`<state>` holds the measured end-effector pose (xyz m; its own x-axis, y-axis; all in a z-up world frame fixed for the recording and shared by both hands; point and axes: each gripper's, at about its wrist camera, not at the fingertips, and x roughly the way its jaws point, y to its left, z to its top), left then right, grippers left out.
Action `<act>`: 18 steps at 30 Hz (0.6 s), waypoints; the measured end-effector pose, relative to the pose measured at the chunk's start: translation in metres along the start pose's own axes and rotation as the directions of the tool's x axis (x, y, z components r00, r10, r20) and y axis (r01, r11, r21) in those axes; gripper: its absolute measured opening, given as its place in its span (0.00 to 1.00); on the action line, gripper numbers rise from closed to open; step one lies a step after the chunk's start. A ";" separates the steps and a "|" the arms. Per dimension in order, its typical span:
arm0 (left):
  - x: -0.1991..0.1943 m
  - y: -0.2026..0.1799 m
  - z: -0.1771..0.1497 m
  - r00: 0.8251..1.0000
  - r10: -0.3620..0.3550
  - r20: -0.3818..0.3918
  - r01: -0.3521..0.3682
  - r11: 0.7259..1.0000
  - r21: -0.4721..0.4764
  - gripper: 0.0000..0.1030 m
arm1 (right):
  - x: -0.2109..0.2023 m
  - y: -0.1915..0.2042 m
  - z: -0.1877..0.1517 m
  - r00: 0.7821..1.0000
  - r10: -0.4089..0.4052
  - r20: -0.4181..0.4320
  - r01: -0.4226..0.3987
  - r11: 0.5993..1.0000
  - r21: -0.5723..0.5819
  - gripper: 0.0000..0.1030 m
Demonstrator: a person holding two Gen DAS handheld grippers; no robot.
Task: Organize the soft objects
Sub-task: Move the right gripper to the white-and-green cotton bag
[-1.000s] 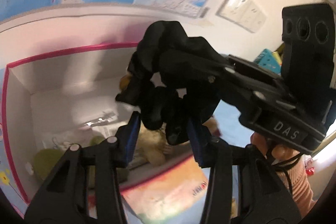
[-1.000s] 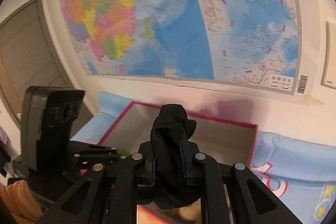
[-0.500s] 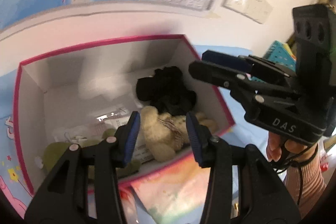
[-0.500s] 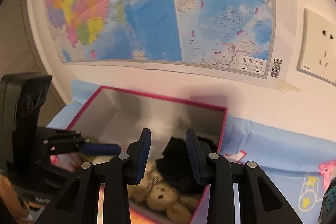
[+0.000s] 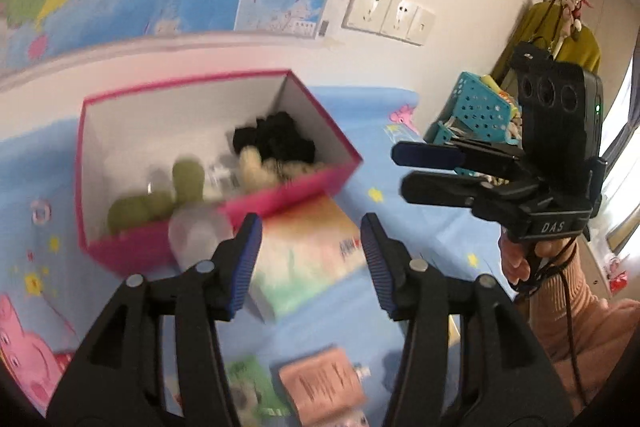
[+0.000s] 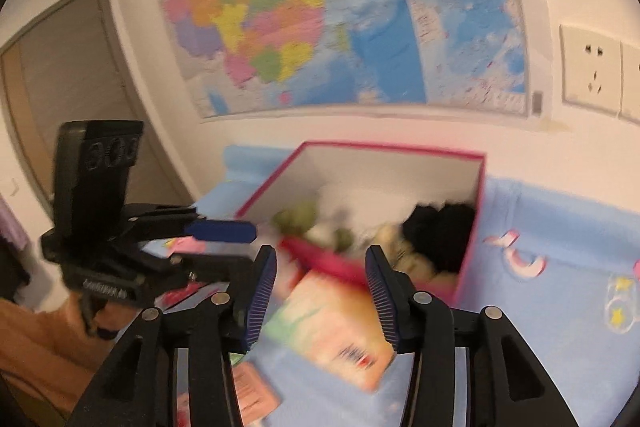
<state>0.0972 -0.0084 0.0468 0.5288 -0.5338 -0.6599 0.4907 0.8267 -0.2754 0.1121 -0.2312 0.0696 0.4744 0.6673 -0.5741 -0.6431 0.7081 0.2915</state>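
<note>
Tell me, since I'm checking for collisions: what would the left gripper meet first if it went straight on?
Probably the colourful flat box lying just ahead of the left gripper, in front of the pink box; its opening fingers hold nothing. Blur makes depth uncertain.

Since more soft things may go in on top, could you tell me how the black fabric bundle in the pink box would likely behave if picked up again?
The black fabric bundle lies crumpled in a corner of the pink box, so it is probably floppy and would sag from a pinch. It looks light. Nothing suggests it would roll or break.
</note>
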 end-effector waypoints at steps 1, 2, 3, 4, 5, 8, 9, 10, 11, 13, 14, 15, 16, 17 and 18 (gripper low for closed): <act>-0.004 0.001 -0.008 1.000 0.006 -0.001 -0.006 1.000 -0.004 0.52 | -0.002 0.005 -0.008 1.000 0.008 -0.009 -0.008 1.000 -0.002 0.47; -0.004 0.001 -0.014 1.000 0.003 -0.005 -0.003 1.000 -0.006 0.52 | -0.004 0.010 -0.015 1.000 0.018 -0.020 -0.018 1.000 -0.001 0.47; -0.007 0.004 -0.026 1.000 -0.003 -0.015 0.003 1.000 -0.018 0.52 | -0.006 0.014 -0.024 0.999 0.029 -0.033 -0.029 1.000 0.002 0.47; -0.008 0.006 -0.035 1.000 0.001 -0.022 -0.002 1.000 -0.030 0.52 | -0.006 0.017 -0.031 0.998 0.035 -0.045 -0.035 0.999 0.005 0.47; -0.009 0.009 -0.044 1.000 0.004 -0.030 -0.006 0.999 -0.039 0.52 | -0.006 0.021 -0.040 0.997 0.041 -0.061 -0.040 0.999 0.008 0.47; -0.013 0.015 -0.068 0.998 0.027 -0.064 -0.031 0.998 -0.058 0.52 | -0.004 0.027 -0.058 0.994 0.053 -0.094 -0.051 0.998 0.023 0.47; -0.013 0.017 -0.077 0.996 0.040 -0.080 -0.045 0.997 -0.062 0.52 | -0.001 0.028 -0.065 0.992 0.065 -0.109 -0.061 0.997 0.039 0.47; -0.013 0.019 -0.085 0.994 0.046 -0.094 -0.053 0.996 -0.071 0.52 | 0.000 0.029 -0.071 0.990 0.072 -0.120 -0.066 0.997 0.048 0.47; -0.015 0.021 -0.092 0.994 0.048 -0.100 -0.056 0.995 -0.081 0.52 | 0.001 0.030 -0.077 0.989 0.074 -0.126 -0.067 0.996 0.060 0.47; -0.018 0.025 -0.103 0.994 0.040 -0.106 -0.051 0.993 -0.104 0.52 | 0.003 0.032 -0.087 0.987 0.082 -0.138 -0.071 0.994 0.082 0.47; -0.019 0.026 -0.109 0.993 0.039 -0.108 -0.052 0.992 -0.114 0.52 | 0.004 0.032 -0.091 0.986 0.086 -0.143 -0.073 0.993 0.092 0.47; -0.020 0.026 -0.114 0.993 0.036 -0.111 -0.050 0.991 -0.123 0.52 | 0.005 0.033 -0.096 0.985 0.085 -0.151 -0.071 0.992 0.100 0.47; -0.020 0.026 -0.118 0.993 0.033 -0.115 -0.047 0.991 -0.128 0.52 | 0.007 0.033 -0.101 0.983 0.083 -0.161 -0.067 0.992 0.105 0.47; -0.020 0.025 -0.122 0.993 0.030 -0.118 -0.046 0.991 -0.129 0.52 | 0.007 0.034 -0.105 0.982 0.086 -0.168 -0.068 0.991 0.111 0.47; -0.020 0.023 -0.125 0.992 0.027 -0.122 -0.042 0.991 -0.129 0.52 | 0.007 0.034 -0.110 0.980 0.088 -0.179 -0.067 0.991 0.118 0.47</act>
<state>0.0114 0.0438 -0.0344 0.4531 -0.4859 -0.7474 0.3740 0.8647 -0.3354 0.0277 -0.2274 -0.0087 0.3007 0.6749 -0.6739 -0.5979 0.6839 0.4181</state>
